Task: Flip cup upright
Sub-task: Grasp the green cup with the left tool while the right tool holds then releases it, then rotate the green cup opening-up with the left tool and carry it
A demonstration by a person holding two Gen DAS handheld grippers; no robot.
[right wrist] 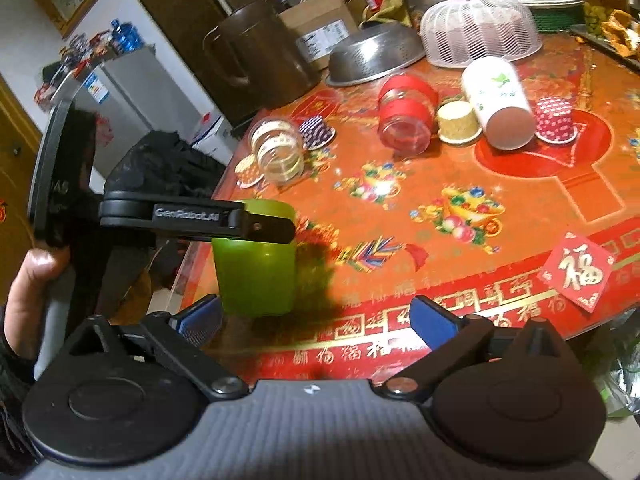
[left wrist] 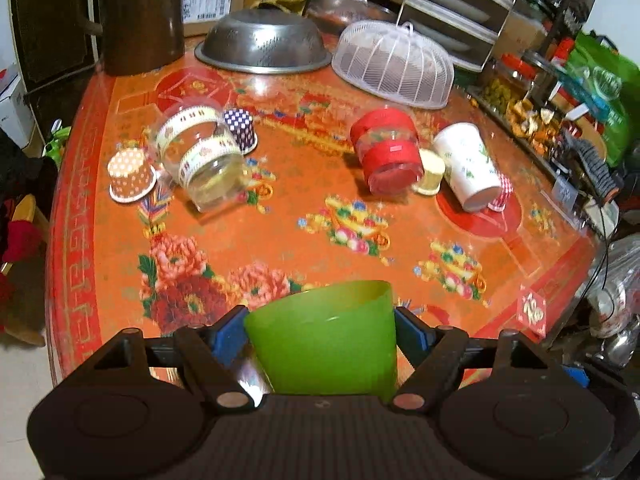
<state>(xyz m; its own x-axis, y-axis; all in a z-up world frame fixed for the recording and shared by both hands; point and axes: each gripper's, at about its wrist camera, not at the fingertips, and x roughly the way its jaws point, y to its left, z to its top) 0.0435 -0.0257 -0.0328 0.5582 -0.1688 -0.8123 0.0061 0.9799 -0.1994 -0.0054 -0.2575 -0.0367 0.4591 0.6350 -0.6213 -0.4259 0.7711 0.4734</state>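
Observation:
My left gripper (left wrist: 322, 322) is shut on a green plastic cup (left wrist: 328, 340), its blue pads pressing both sides. In the right wrist view the same cup (right wrist: 256, 272) stands nearly upright at the near left corner of the red flowered table (right wrist: 440, 240), base close to or on the surface, with the left gripper's black finger (right wrist: 260, 226) across its upper part. My right gripper (right wrist: 316, 320) is open and empty, low over the table's front edge, just right of the cup.
Farther back lie a clear jar with cream bands (left wrist: 200, 156), a red-banded jar (left wrist: 388, 156) and a white paper cup (left wrist: 468, 168), with several small paper baking cups around them. Behind are a steel colander (left wrist: 264, 46), a white mesh food cover (left wrist: 394, 64) and a brown jug (left wrist: 140, 16).

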